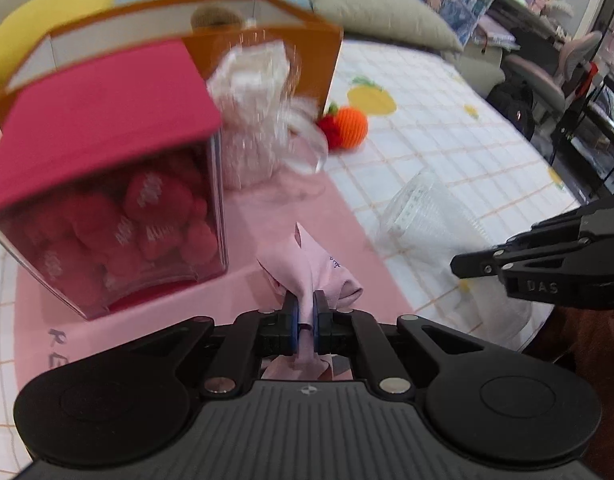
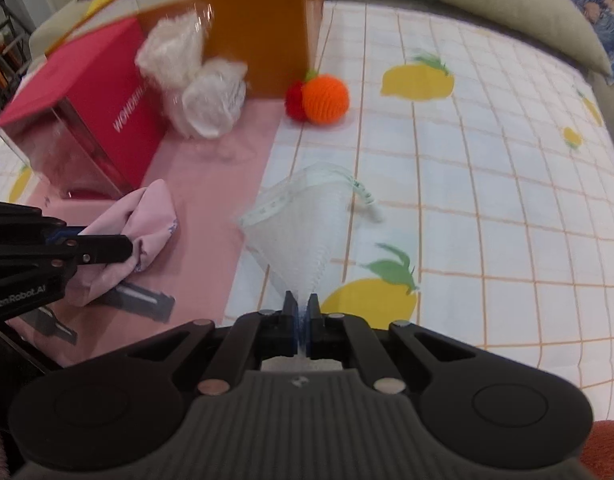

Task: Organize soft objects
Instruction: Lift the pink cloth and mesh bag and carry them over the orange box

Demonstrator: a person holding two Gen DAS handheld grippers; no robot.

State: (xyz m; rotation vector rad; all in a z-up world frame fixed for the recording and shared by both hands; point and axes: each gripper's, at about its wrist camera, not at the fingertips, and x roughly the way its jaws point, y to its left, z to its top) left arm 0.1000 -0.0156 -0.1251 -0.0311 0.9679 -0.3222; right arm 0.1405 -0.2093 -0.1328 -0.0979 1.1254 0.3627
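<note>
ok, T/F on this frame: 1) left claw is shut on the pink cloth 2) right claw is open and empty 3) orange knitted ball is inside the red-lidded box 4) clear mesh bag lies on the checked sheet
1. True: the left claw pinches the pink cloth.
2. False: the right claw is shut on the clear mesh bag.
3. False: the orange knitted ball sits on the checked sheet, outside the red-lidded box.
4. True.

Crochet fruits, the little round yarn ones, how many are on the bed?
2: the orange crochet fruit by the brown box's corner, and the red crochet fruit touching its left side. More could hide behind the boxes.
</note>
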